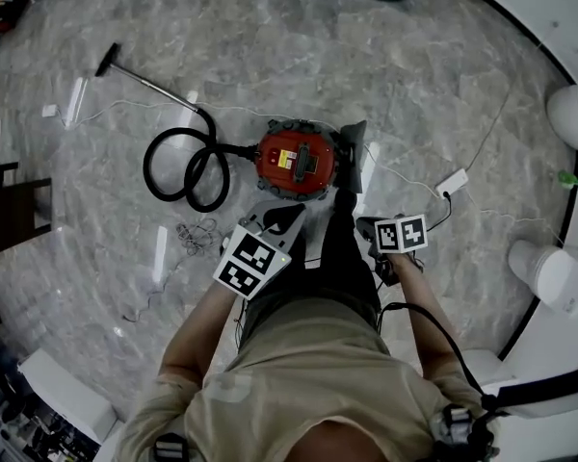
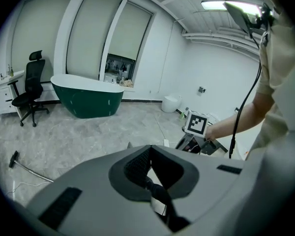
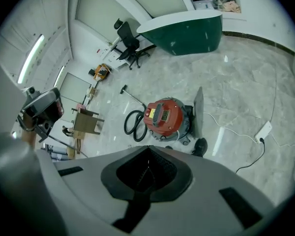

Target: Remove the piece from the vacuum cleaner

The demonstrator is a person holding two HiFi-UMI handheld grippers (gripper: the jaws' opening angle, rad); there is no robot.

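A red vacuum cleaner (image 1: pixel 296 159) (image 3: pixel 164 117) stands on the marble floor in front of me. Its black hose (image 1: pixel 188 171) (image 3: pixel 134 124) coils to its left. A metal wand (image 1: pixel 154 87) runs on to a floor nozzle (image 1: pixel 107 60). My left gripper (image 1: pixel 287 216) (image 2: pixel 150 149) is held up in the air, shut with nothing between its jaws. My right gripper (image 1: pixel 368 225) (image 3: pixel 148 149) is also shut and empty, well above and short of the vacuum. The left gripper view shows the right gripper's marker cube (image 2: pixel 197 123), not the vacuum.
A grey flat panel (image 1: pixel 354 152) (image 3: pixel 198 113) stands against the vacuum's right side. A white power strip (image 1: pixel 452 182) (image 3: pixel 263 130) with its cable lies to the right. A green bathtub (image 2: pixel 88 95) (image 3: pixel 187 31), an office chair (image 2: pixel 29 90) and a wooden chair (image 3: pixel 83 122) stand farther off.
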